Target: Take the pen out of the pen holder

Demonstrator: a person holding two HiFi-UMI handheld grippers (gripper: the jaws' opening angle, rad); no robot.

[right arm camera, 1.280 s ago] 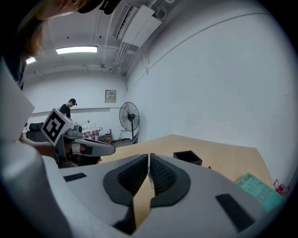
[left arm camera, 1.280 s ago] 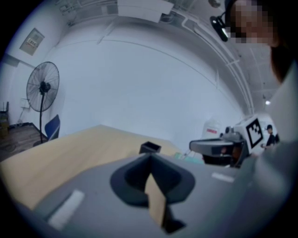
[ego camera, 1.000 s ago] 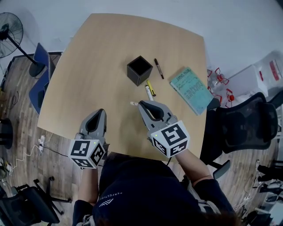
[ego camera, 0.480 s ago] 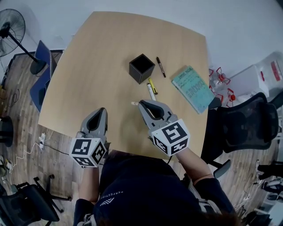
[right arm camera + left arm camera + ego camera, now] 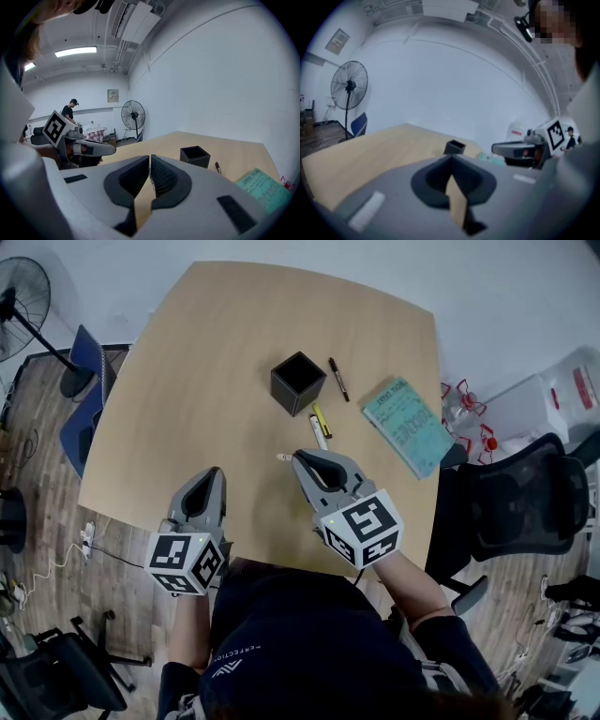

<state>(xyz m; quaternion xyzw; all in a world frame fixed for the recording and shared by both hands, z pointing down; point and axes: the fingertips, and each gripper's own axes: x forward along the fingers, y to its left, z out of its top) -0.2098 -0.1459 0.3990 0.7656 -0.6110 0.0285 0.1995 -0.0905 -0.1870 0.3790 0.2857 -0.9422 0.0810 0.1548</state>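
Note:
The black square pen holder [image 5: 298, 382] stands upright past the middle of the wooden table [image 5: 206, 381]; its inside looks dark and empty. Right of it lies a black pen [image 5: 337, 380]. A yellow marker [image 5: 322, 420] and a white pen [image 5: 316, 435] lie just in front of it. My right gripper [image 5: 300, 458] rests near these, shut with nothing between its pads; a small pale stub [image 5: 282, 457] lies at its tip. My left gripper [image 5: 212, 475] sits by the near table edge, shut and empty. The right gripper view shows the holder [image 5: 195, 156] and black pen [image 5: 217, 167] ahead.
A teal notebook [image 5: 406, 427] lies at the table's right edge. A black office chair [image 5: 511, 512] stands to the right, a blue chair [image 5: 84, 399] and a fan [image 5: 19, 296] to the left. Other people stand far off in the room.

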